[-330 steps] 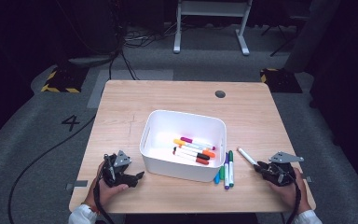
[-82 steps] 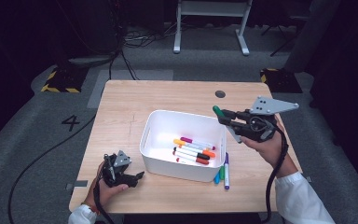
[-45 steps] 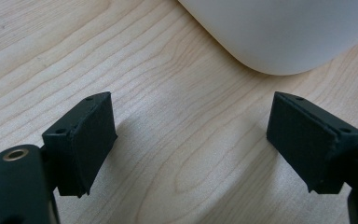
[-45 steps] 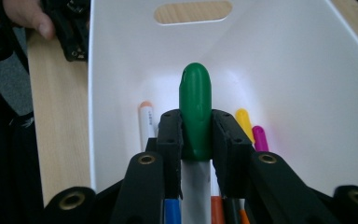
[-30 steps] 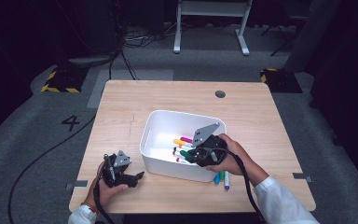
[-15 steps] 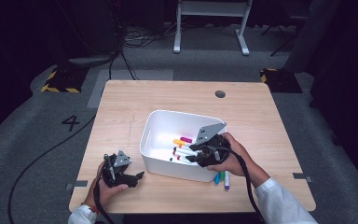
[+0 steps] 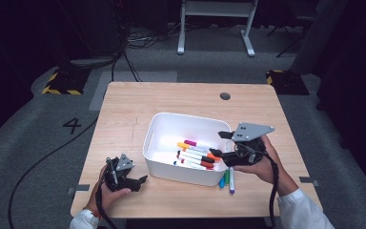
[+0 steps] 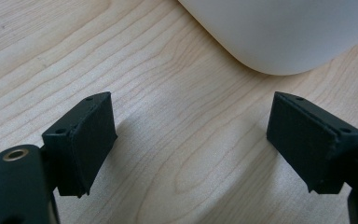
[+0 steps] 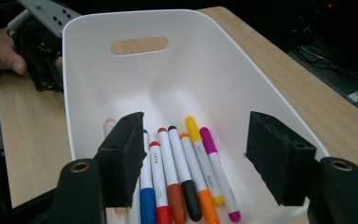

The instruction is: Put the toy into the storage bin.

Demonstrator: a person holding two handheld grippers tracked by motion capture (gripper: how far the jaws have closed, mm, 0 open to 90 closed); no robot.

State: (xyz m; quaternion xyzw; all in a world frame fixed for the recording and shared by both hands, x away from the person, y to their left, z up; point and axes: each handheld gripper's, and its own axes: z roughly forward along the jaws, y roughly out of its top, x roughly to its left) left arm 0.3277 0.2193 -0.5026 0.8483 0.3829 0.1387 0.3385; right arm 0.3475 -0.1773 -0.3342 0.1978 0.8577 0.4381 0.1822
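The right gripper (image 7: 218, 144) hangs at the white bin's (image 7: 158, 128) three o'clock rim, jaws just spread and empty, so its marker lies among the markers (image 9: 182, 163) inside, while the left gripper (image 7: 140, 180) idles open on the table (image 7: 181, 98) at seven o'clock.

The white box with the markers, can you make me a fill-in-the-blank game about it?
1. The markers lie inside the ____ box.
2. The right gripper has just been opening its jaws over the box, and between them there is ____.
3. Outside the box, the marker lying farthest right on the wooden table is ____.
4. The left gripper rests on the table with its jaws ____.

Missing words: white; nothing; purple; open
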